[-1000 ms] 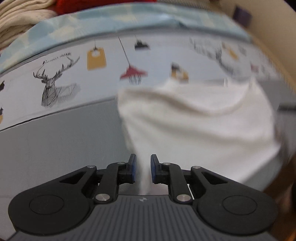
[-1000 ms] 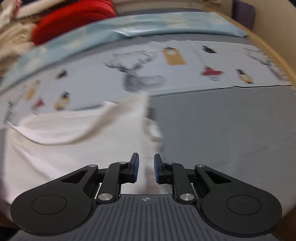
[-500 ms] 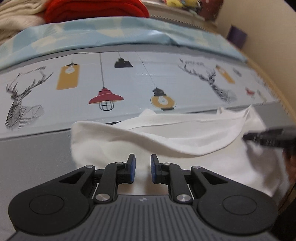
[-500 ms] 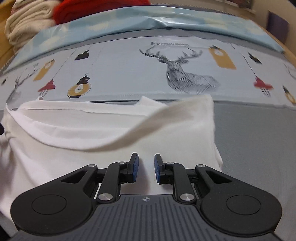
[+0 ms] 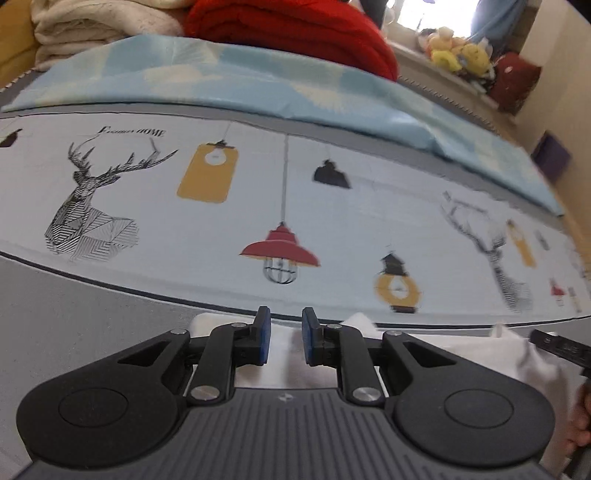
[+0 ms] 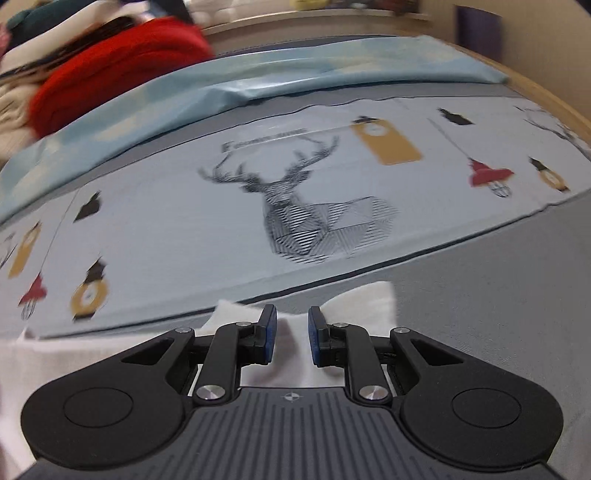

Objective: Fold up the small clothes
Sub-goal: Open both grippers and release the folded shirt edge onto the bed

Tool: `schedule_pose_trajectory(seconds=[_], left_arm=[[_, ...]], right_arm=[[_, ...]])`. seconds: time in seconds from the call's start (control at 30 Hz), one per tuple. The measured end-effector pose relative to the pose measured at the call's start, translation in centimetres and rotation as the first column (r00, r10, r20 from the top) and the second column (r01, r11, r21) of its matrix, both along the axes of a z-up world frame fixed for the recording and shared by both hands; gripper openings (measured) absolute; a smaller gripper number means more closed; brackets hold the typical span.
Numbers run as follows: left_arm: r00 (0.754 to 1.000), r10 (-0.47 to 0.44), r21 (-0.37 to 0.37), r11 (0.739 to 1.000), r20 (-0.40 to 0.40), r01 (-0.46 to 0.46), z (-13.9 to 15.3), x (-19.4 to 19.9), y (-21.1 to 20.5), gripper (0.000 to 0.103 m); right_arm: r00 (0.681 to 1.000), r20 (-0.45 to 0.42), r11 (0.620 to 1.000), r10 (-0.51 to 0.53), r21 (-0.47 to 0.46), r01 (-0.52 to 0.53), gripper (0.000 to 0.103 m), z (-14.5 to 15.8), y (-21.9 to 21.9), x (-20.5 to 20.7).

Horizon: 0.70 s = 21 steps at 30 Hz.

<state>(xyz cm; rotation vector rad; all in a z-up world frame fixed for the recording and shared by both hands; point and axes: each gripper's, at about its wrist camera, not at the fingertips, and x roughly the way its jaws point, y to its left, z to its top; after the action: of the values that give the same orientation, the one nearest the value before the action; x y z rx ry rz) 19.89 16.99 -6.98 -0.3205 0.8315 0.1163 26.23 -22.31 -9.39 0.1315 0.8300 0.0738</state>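
A small white garment [image 5: 476, 350] lies flat on the grey part of the bed cover, mostly hidden under both grippers. In the left wrist view its far edge shows just beyond my left gripper [image 5: 283, 341], whose blue-padded jaws stand apart with white cloth showing in the gap between them. The tip of the other gripper [image 5: 557, 345] shows at the right edge. In the right wrist view the garment [image 6: 365, 301] spreads left and right of my right gripper [image 6: 291, 339], whose jaws also stand apart over the cloth.
The bed cover [image 5: 258, 206] has a pale printed band with deer and lamps. Behind it lie a light blue sheet [image 5: 240, 85], a red blanket [image 5: 295, 29] and cream knitwear [image 5: 96, 26]. Soft toys [image 5: 458, 51] sit on a ledge by the wall.
Both grippers have moved forward and lower over the white garment; far less of it shows ahead of the fingers. The jaws keep the same gap.
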Motion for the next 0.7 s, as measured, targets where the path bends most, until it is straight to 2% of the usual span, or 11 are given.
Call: schedule_pose_trajectory(seconds=[0.1,0.2,0.27,0.37,0.47,0.57,0.63,0.7], left_arm=[[0.999,-0.048,0.006,0.999,0.025,0.048,0.9,-0.7,-0.2,0.020],[0.998,-0.059,0.017,0.998,0.023,0.059,1.5,-1.6,-0.8,0.020],[0.998,-0.059,0.014,0.998,0.032,0.059,2.2,-2.6,-0.6,0.020],[0.997,-0.062,0.016,0.998,0.035,0.061,2.9,-4.2,-0.3,0.027],[0.997,-0.065,0.024,0.998,0.037,0.064,3.6,-5.8,0.4,0.029],[0.997,-0.062,0.029,0.998,0.037,0.061,4.1,-7.6,1.4,0.029],[0.997,-0.070,0.031,0.997,0.032,0.069,4.4,-8.7,2.0,0.029],[0.995,-0.091,0.031,0.995,0.031,0.090,4.7,-9.7,2.3,0.033]], right_arm=[[0.997,0.079,1.000,0.026,0.013,-0.027,0.019,1.2,0.7,-1.0],[0.976,0.133,0.980,0.174,0.071,-0.185,0.020,2.3,3.0,-2.7],[0.946,0.138,0.947,0.292,0.098,-0.306,0.020,2.2,5.1,-3.9],[0.886,0.130,0.886,0.444,0.079,-0.456,0.021,1.8,8.6,-6.2],[0.843,0.067,0.844,0.534,0.030,-0.536,0.025,0.8,11.6,-8.0],[0.834,-0.112,0.824,0.540,-0.133,-0.551,0.028,-2.1,13.7,-8.5],[0.848,-0.098,0.835,0.520,-0.152,-0.529,0.028,-1.8,13.7,-8.9],[0.896,-0.091,0.888,0.434,-0.125,-0.443,0.029,-0.3,13.1,-8.9]])
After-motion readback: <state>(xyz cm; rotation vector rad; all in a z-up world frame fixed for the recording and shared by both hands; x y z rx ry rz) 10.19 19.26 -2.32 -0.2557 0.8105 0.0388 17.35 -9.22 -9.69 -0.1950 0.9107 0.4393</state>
